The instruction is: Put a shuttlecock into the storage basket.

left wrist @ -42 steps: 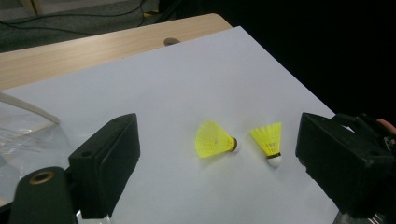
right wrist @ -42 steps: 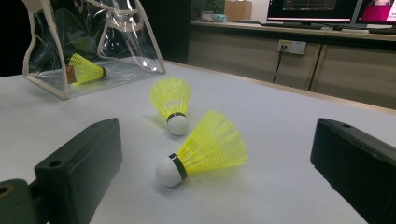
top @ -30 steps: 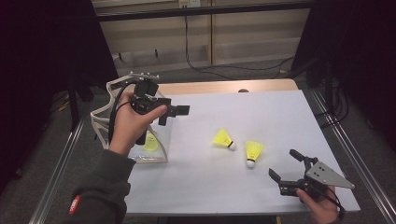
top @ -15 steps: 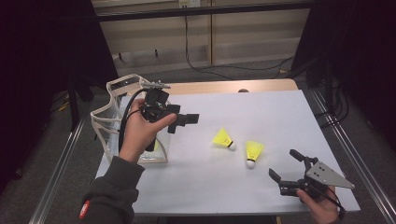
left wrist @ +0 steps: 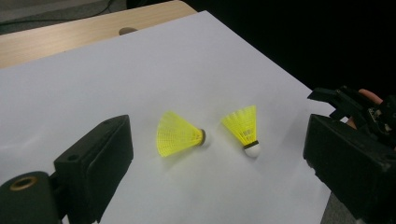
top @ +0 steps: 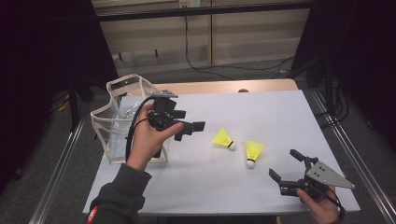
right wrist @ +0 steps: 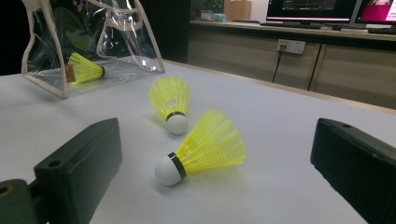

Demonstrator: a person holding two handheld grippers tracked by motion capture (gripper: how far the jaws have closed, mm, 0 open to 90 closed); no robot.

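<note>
Two yellow shuttlecocks lie on the white table: one (top: 223, 139) (left wrist: 180, 134) (right wrist: 170, 100) toward the middle, the other (top: 253, 151) (left wrist: 243, 128) (right wrist: 205, 147) to its right. My left gripper (top: 189, 130) (left wrist: 219, 186) hovers open and empty just left of them, jaws pointing at them. A clear plastic bag (top: 116, 126) (right wrist: 93, 37) stands at the left and holds a third shuttlecock (right wrist: 84, 70). My right gripper (top: 286, 165) (right wrist: 215, 186) rests open and empty near the front right corner, facing the nearer shuttlecock.
The white table cover (top: 261, 107) has bare room behind and in front of the shuttlecocks. A wooden strip (top: 224, 87) runs along the far edge. Metal rails (top: 348, 140) flank the table. The right gripper (left wrist: 355, 105) also appears far off in the left gripper view.
My left gripper has moved rightward from over the bag toward the two loose shuttlecocks, staying open. The right gripper has not moved.
</note>
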